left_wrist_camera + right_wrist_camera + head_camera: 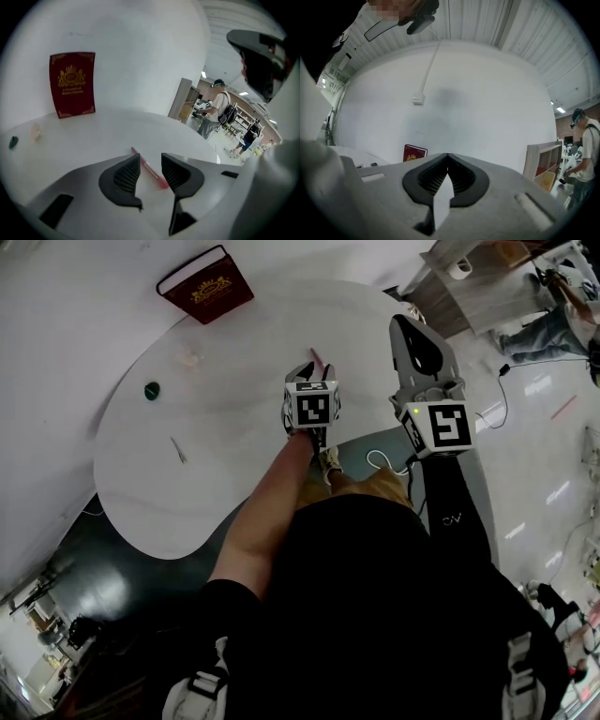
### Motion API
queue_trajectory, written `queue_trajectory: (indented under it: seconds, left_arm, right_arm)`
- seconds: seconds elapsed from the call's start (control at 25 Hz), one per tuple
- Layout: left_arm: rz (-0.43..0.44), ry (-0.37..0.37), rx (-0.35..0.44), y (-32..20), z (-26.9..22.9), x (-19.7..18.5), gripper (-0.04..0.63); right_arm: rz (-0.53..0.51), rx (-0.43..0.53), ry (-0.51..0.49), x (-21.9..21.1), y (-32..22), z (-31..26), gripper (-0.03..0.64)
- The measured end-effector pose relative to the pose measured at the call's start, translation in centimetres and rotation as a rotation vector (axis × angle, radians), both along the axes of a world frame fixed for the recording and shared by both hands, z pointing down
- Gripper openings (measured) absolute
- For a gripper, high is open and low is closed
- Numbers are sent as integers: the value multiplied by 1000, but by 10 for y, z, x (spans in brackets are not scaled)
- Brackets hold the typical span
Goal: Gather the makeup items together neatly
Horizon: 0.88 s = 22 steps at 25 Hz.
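Observation:
A thin pink makeup pencil (315,356) lies near the right rim of the white oval table (234,456). My left gripper (318,371) points down at it, open. In the left gripper view the pencil (150,169) runs slantwise on the tabletop between the two dark pads (126,176), which do not press it. Further left on the table lie a small green item (152,390), a pale translucent item (190,360) and a thin light stick (178,450). My right gripper (410,326) hangs level beyond the table's right edge, shut and empty (447,157).
A dark red book with gold print (206,284) stands against the white wall at the table's far end, also in the left gripper view (72,84). A wooden shelf (543,164) and people (218,110) are off to the right. A white cable (380,463) lies on the floor.

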State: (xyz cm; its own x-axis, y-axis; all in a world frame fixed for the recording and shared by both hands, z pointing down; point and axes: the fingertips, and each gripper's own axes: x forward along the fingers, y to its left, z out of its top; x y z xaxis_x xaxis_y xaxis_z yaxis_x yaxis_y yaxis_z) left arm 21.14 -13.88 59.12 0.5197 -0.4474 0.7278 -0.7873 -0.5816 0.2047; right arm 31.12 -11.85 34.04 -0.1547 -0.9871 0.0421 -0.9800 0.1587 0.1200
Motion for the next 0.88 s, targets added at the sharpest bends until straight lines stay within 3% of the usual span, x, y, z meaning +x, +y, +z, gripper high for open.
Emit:
queue_trajectory:
  seconds: [0.12,0.28,0.36,0.44,0.6,0.88]
  left_arm:
    - [-1,-38,-50,-2,23,5,153]
    - [43,-126,-60,1,43,11,161]
    - [49,-156,-42,1,47,9,112]
    - [42,-141,-52,1,47,8,44]
    - [38,-108,-57,0,40,7,43]
    - [-39,-18,124,-19,-34,-17,43]
  right_arm:
    - [13,-10,5,5,3,3,5]
    - [41,-30,1,16,10,7,5]
    - [54,-33,-6,22,11,8,5]
    - [66,-33,-32,27,10,8,5]
    - [57,-36,-40,25,7,7,5]
    - [-22,-3,-39,-5,-5,-4,5]
